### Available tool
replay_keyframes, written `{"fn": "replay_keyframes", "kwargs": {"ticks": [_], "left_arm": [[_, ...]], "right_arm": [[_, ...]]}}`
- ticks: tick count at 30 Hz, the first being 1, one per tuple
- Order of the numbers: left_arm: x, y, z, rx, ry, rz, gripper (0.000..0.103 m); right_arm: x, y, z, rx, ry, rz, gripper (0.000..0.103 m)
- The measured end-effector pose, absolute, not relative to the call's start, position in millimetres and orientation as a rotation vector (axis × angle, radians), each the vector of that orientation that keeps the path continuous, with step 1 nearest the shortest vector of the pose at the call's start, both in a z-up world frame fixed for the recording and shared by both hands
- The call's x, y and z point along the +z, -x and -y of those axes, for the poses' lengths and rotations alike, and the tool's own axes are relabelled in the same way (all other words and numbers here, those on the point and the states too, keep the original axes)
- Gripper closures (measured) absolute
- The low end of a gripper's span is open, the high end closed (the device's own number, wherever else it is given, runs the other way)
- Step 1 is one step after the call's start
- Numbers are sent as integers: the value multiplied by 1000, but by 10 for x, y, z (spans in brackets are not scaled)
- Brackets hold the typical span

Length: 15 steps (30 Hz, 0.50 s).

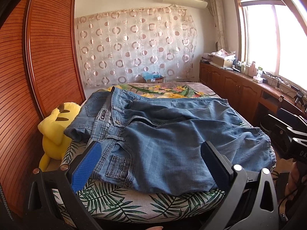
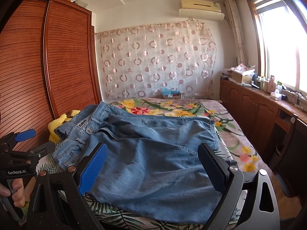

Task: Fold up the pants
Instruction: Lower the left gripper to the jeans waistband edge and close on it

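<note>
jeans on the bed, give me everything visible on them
The jeans are faded light-blue denim, lying rumpled and not yet folded across the bed. Waistband, button, belt loops and a stitched pocket sit at the left end; the legs run rightward, one overlapping the other. They rest on the leaf-print cover, close by a yellow plush toy. Neither open gripper touches them.

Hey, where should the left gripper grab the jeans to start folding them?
Probably the waistband of the jeans, coming from the near bed edge. It's a thick ridge at their left end, ahead of the open left gripper.
</note>
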State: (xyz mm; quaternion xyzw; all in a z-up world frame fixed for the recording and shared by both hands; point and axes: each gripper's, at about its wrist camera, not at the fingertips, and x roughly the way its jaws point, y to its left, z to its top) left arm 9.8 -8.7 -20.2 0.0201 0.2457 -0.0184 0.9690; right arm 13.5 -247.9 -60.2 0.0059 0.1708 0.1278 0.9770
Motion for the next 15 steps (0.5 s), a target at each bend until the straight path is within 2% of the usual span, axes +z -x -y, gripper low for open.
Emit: {"fn": "replay_keyframes", "kwargs": {"ticks": [15], "left_arm": [[-559,-338,-118,-41,-12,-592,0]], "right_arm": [[-713,-259,2616,238,25,-409,8]]}}
